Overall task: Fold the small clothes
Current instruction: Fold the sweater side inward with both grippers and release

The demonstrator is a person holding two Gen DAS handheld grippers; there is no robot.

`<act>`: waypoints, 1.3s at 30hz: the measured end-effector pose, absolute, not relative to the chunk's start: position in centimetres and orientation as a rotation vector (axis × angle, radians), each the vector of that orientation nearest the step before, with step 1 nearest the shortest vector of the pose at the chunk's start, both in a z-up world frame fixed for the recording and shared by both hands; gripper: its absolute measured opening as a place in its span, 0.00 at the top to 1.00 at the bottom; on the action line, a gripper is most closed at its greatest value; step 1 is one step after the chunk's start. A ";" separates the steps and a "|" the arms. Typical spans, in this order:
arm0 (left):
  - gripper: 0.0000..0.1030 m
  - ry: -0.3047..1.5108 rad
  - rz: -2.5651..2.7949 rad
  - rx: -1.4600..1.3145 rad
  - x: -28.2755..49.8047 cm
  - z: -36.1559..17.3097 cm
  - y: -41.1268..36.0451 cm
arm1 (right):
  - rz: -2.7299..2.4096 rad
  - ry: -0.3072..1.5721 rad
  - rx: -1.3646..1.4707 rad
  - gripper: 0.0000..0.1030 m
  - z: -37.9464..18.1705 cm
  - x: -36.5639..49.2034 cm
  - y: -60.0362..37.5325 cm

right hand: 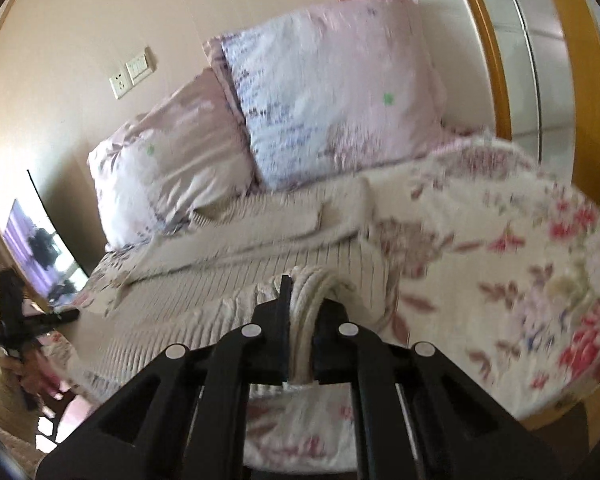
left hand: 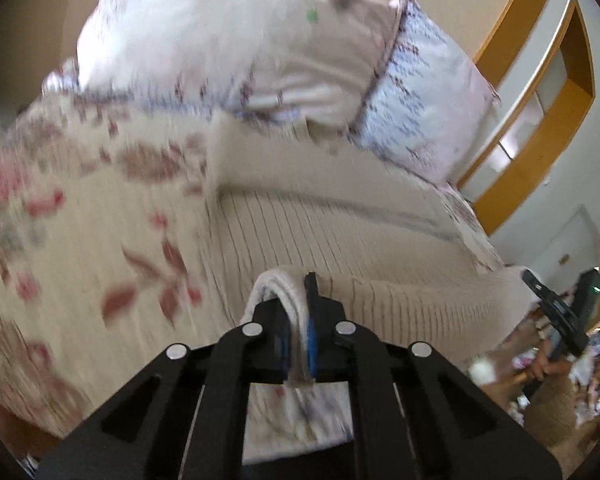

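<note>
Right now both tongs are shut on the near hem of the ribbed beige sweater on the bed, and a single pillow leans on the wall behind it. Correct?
Not quite. The right wrist view shows two pillows side by side, not one. The rest stands: the left tongs and right tongs are each shut on the hem of the sweater on the bed.

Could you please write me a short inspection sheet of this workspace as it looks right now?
Surface: bed with a floral bedspread, blurred in both views.
Job's things: beige ribbed garment spread on the bed, its near edge pinched at two places.
Clutter: two pillows at the head of the bed.
Grippers: left gripper shut on the garment edge; right gripper shut on it too.
Cables: nothing seen.
Surroundings: wall switch and socket, wooden-framed wardrobe, lit screen at the left of the right wrist view.
</note>
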State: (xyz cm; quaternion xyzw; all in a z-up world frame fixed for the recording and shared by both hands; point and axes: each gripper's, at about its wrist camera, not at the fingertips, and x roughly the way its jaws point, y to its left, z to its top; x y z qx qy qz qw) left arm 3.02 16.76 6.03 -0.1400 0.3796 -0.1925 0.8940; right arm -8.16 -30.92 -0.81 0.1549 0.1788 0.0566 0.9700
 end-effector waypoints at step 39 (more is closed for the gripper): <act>0.83 0.940 -0.245 -0.627 29.3 0.9 15.9 | 0.026 0.655 0.674 0.79 -2.0 20.5 -34.9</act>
